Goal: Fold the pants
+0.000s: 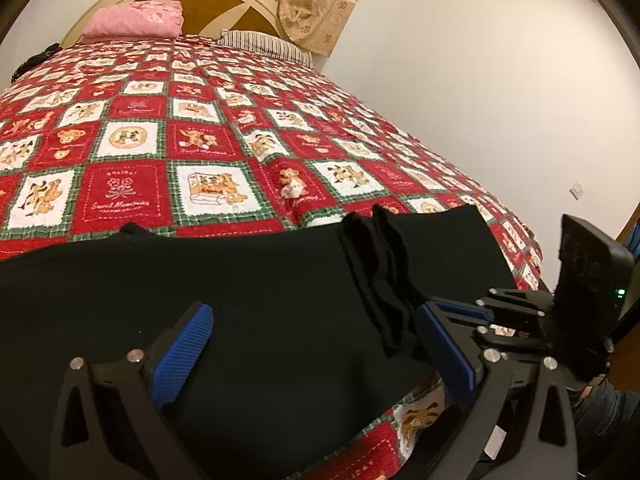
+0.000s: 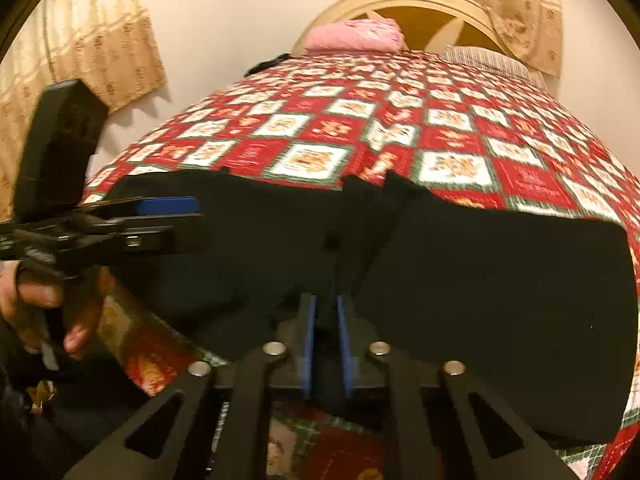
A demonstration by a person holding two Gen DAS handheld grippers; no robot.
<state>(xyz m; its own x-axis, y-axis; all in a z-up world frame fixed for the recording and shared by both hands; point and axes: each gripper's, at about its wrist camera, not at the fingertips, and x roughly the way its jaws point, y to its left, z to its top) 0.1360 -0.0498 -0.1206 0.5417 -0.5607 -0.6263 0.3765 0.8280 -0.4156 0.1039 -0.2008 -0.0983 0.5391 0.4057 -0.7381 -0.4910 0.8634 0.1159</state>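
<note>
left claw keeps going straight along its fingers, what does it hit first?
Probably the black pants: the open left claw already has the fabric between its fingers. Beyond that lies the patchwork bedspread. Depth is unclear.

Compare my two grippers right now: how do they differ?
The left gripper is wide open over the pants, gripping nothing; the right gripper is shut on a bunched fold of them. The left hovers over flat cloth, while the right pinches at the near edge. Both have blue pads and work on the same black pants.
</note>
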